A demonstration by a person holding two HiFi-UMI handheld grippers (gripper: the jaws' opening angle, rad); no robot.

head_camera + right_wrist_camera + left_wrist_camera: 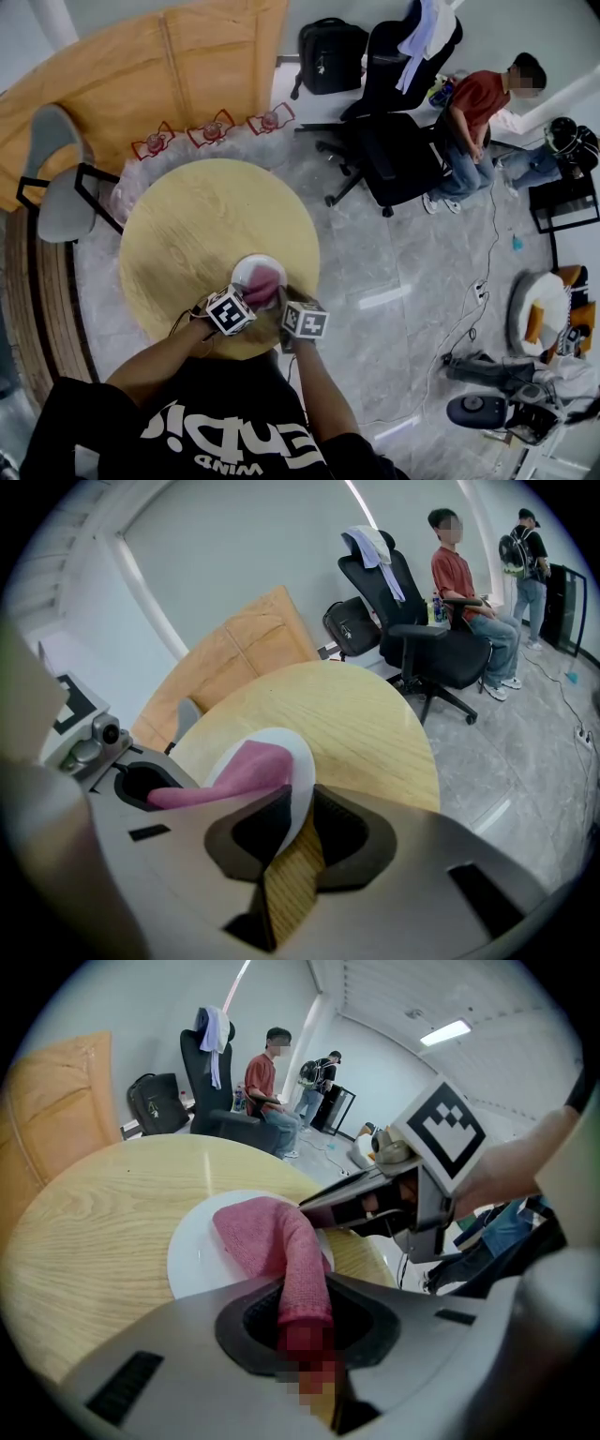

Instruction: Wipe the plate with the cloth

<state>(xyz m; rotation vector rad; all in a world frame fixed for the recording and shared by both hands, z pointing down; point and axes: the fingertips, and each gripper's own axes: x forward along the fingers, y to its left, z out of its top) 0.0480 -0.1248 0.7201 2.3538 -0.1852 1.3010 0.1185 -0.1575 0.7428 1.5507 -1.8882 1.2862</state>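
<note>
A white plate (248,269) sits near the front edge of the round wooden table (187,225). A pink cloth (265,284) lies draped over the plate (192,1251). My left gripper (305,1340) is shut on the near end of the pink cloth (281,1241), which runs from its jaws onto the plate. My right gripper (298,822) is shut on the plate's rim (302,780), one jaw above it and one below. In the head view both grippers' marker cubes stand side by side at the plate's near side, the left gripper (242,298) to the left of the right gripper (289,305).
A grey chair (56,187) stands at the table's left. Black office chairs (394,150) and a seated person (469,122) are on the floor at the back right. A black backpack (328,56) leans by the wall. Cables and gear (487,375) lie on the floor at right.
</note>
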